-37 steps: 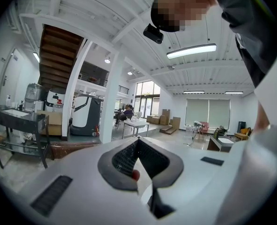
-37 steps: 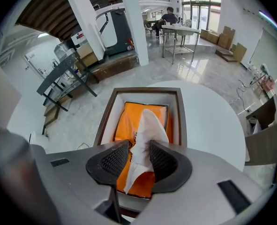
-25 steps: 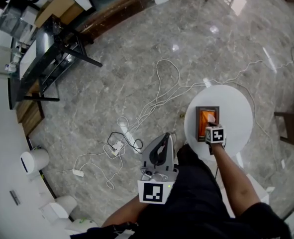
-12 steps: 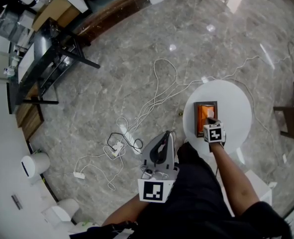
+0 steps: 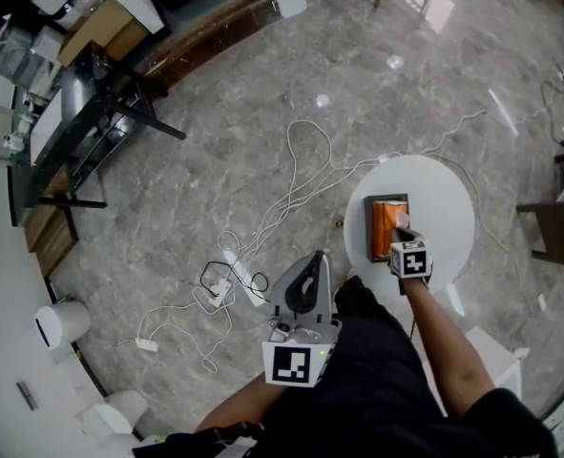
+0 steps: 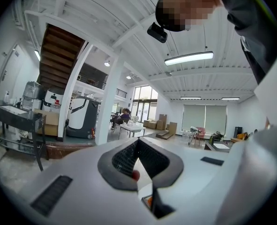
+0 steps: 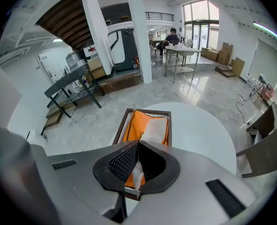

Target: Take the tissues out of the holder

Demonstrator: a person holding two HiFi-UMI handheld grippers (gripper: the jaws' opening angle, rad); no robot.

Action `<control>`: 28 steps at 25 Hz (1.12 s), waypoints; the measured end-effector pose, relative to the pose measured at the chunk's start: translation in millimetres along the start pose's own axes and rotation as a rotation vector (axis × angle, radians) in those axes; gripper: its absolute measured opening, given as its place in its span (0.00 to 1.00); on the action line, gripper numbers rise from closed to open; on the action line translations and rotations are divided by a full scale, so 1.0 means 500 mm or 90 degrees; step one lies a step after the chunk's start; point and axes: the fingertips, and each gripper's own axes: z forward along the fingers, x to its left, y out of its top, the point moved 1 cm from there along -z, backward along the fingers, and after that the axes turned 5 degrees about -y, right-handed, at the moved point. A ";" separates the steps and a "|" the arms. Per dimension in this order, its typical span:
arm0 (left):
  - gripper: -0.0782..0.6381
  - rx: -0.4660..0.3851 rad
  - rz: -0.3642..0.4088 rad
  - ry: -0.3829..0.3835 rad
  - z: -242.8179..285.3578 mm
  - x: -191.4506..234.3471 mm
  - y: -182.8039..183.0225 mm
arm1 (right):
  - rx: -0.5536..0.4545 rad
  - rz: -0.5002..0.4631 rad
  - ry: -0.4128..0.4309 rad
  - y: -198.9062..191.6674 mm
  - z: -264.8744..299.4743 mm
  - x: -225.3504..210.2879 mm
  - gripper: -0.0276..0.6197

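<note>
Jaws of the right gripper [image 7: 138,142] pinch a tissue [image 7: 137,175], holder [image 7: 121,124] just beneath. Left gripper [image 6: 138,139] closed, empty

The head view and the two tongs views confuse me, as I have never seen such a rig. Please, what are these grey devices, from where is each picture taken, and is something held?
There is no robot here: a person holds hand-worked tongs in each hand. The head view comes from a camera on the person's head, looking down. Each of the other two pictures comes from a camera riding on one pair of tongs. On the white round table stands a dark holder with an orange tissue pack inside. The right tongs are shut on a white tissue that sticks up from the pack. The left tongs are shut and empty, and they point out into the room, away from the table.
</note>
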 end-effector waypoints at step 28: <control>0.11 -0.028 -0.030 -0.086 -0.064 -0.035 0.004 | -0.049 0.007 -0.034 0.026 -0.115 0.010 0.06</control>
